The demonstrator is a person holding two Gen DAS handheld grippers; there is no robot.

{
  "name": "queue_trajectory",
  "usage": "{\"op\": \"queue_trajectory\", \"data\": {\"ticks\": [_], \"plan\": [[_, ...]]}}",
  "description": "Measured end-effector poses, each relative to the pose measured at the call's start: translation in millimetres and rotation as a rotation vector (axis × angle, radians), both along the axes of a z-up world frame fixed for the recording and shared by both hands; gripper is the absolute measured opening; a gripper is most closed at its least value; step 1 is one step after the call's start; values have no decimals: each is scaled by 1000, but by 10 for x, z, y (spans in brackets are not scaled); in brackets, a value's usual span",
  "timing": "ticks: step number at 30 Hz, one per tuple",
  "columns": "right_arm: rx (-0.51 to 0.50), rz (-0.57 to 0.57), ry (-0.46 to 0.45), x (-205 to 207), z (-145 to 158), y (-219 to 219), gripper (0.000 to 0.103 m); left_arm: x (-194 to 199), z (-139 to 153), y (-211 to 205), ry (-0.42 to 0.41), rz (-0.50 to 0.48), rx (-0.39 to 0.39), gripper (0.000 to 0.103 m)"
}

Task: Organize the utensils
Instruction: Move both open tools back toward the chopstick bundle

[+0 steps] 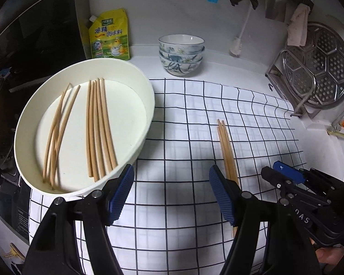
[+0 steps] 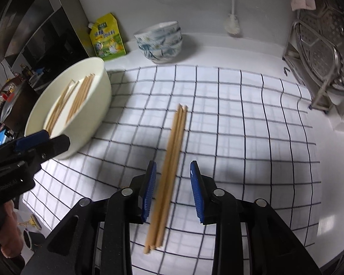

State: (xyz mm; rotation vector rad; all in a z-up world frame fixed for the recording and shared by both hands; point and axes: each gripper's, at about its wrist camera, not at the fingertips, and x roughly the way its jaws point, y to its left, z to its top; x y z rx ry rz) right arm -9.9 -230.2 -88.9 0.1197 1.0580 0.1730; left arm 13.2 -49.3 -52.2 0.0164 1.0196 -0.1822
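Wooden chopsticks (image 2: 172, 171) lie mid-cloth between the half-open right tongs (image 2: 172, 192), awaiting a pinch; left tongs (image 1: 172, 192) gape empty.

White cloth (image 2: 229, 119) with a dark grid of thin lines over the white table (image 1: 217, 66). Cream oval basin (image 1: 146, 84), far left, holding pale tan chopsticks (image 1: 98, 128); a like-coloured bundle of chopsticks (image 2: 172, 167) on the cloth. Stacked bowls (image 1: 181, 55): white with blue floral pattern. Yellow-green pouch (image 1: 110, 36) with printed label. Black left gripper (image 1: 169, 197) and right gripper (image 2: 172, 192), with ribbed blue pads (image 2: 149, 194). Perforated silver steamer tray (image 1: 321, 68), far right.
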Motion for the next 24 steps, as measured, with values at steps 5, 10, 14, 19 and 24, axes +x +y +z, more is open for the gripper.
{"op": "queue_trajectory", "data": {"ticks": [5, 10, 14, 19, 24], "plan": [[14, -7, 29, -66, -163, -63, 30, -35, -76, -87, 12, -23, 1, 67], [6, 1, 47, -101, -314, -55, 38, -108, -149, -154, 19, -37, 13, 70], [6, 2, 63, -114, -431, -40, 38, -148, -210, -178, 20, -40, 35, 70], [-9, 3, 57, -115, -532, 4, 38, -178, -310, -168, 38, -34, 40, 70], [-30, 2, 53, -112, -596, 30, 38, -207, -350, -173, 44, -35, 39, 70]]}}
